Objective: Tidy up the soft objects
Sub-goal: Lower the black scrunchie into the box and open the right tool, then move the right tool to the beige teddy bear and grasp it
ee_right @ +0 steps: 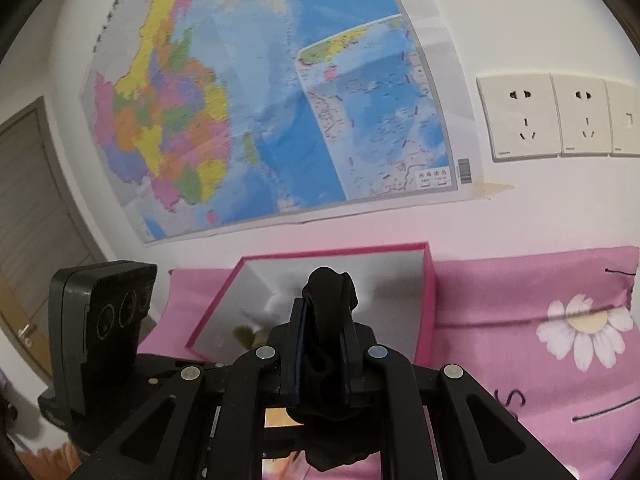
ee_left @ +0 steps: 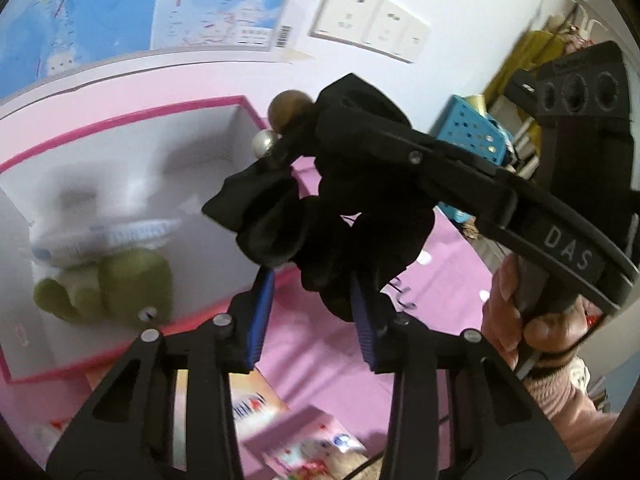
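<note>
Left wrist camera looks steeply down along its tongs [ee_left: 308,312], close over the pink-rimmed box [ee_left: 132,120] on the bed. Right wrist camera faces nearly level toward the wall map [ee_right: 256,92], box [ee_right: 424,280] lower in frame. Both share box, map [ee_left: 120,0], sockets [ee_left: 368,20].
</note>
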`<action>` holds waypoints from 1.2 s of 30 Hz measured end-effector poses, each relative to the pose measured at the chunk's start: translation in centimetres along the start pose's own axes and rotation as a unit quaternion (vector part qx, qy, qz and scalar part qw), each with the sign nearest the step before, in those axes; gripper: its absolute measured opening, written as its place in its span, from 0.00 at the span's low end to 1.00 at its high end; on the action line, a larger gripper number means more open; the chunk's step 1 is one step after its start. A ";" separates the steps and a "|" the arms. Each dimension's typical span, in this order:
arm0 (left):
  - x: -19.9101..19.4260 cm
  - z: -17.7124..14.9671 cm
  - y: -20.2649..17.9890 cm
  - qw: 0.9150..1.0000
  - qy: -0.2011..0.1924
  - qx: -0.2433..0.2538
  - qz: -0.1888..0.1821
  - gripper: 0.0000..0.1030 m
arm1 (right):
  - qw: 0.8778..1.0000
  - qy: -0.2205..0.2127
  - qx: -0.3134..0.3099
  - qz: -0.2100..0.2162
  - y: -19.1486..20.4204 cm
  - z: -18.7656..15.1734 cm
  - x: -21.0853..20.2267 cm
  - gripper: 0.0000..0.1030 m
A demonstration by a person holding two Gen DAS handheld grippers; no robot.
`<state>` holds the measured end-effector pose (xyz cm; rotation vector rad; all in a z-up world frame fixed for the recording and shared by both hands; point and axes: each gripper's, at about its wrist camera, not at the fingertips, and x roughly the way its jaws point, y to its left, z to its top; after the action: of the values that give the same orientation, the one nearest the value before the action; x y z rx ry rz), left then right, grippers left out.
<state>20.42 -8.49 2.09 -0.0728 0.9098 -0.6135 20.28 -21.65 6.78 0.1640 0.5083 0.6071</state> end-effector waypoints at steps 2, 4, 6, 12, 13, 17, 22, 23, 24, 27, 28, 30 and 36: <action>0.2 1.1 0.9 1.000 -0.002 -0.009 0.005 0.35 | 1.000 -0.003 0.000 -0.012 -0.3 0.5 0.9 0.12; 0.4 1.8 1.3 1.000 -0.005 -0.015 0.016 0.35 | 1.000 -0.003 0.001 -0.025 -0.6 0.9 1.8 0.12; 0.8 2.4 1.8 0.999 -0.004 -0.020 0.034 0.35 | 0.999 0.000 0.006 -0.033 -1.0 1.1 2.8 0.12; 2.4 2.8 2.8 0.996 0.008 -0.030 0.082 0.35 | 0.998 0.031 0.010 -0.054 -2.0 0.5 6.1 0.16; 2.5 2.6 3.0 0.995 0.011 -0.033 0.089 0.35 | 0.998 0.040 0.010 -0.056 -2.0 0.3 6.5 0.19; 2.5 2.3 3.0 0.994 0.005 -0.026 0.110 0.35 | 0.996 0.059 0.012 -0.072 -2.6 -0.6 7.0 0.35; 0.6 0.7 1.4 0.988 -0.026 0.014 0.149 0.42 | 0.996 0.052 0.010 -0.073 -2.7 -1.1 4.7 0.38; 0.3 0.5 1.1 0.987 -0.033 0.022 0.156 0.42 | 0.996 0.047 0.010 -0.069 -2.7 -1.3 3.8 0.38; -0.2 0.1 0.7 0.985 -0.039 0.030 0.163 0.43 | 0.997 0.044 0.007 -0.060 -2.6 -1.6 2.7 0.39; -1.5 -1.7 -0.7 0.981 -0.055 0.059 0.175 0.49 | 0.999 0.037 -0.003 -0.034 -1.9 -2.6 0.0 0.40; -1.9 -2.3 -1.3 0.980 -0.059 0.070 0.178 0.51 | 0.999 0.036 -0.005 -0.029 -1.7 -2.8 -0.6 0.40; -2.5 -3.2 -2.1 0.978 -0.064 0.083 0.182 0.51 | 0.999 0.036 -0.013 -0.011 -1.1 -3.9 -2.6 0.42; -4.2 -6.3 -4.3 0.970 -0.077 0.118 0.199 0.52 | 0.998 0.049 -0.019 0.028 0.4 -6.7 -6.4 0.44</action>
<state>11.75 -8.64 2.51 0.2693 0.6703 -0.3311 12.21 -25.05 3.70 0.1125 0.5872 0.6809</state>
